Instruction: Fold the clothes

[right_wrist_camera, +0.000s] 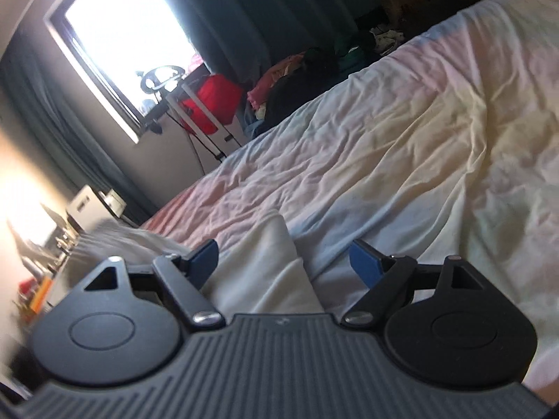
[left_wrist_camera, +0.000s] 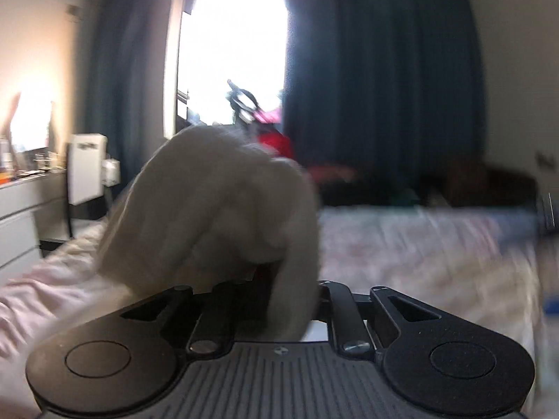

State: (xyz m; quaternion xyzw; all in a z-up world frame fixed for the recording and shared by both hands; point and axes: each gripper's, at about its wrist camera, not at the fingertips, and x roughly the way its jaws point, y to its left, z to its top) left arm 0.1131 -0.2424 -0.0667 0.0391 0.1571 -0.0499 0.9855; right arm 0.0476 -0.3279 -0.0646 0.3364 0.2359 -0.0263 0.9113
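Observation:
A white garment (left_wrist_camera: pixel 216 209) is bunched up in my left gripper (left_wrist_camera: pixel 269 276), which is shut on it and holds it above the bed; the cloth hides the fingertips and the view is blurred by motion. In the right wrist view a corner of the white garment (right_wrist_camera: pixel 265 272) lies on the bed between the blue pads (right_wrist_camera: pixel 365 262) of my right gripper (right_wrist_camera: pixel 284 260), which is open and low over the sheet, not gripping the cloth.
The bed (right_wrist_camera: pixel 401 146) has a rumpled pale pink and cream cover. A pile of dark and coloured clothes (right_wrist_camera: pixel 307 73) lies along its far side. A white dresser (left_wrist_camera: pixel 21 223) stands at the left. Dark curtains (left_wrist_camera: pixel 380 70) flank a bright window.

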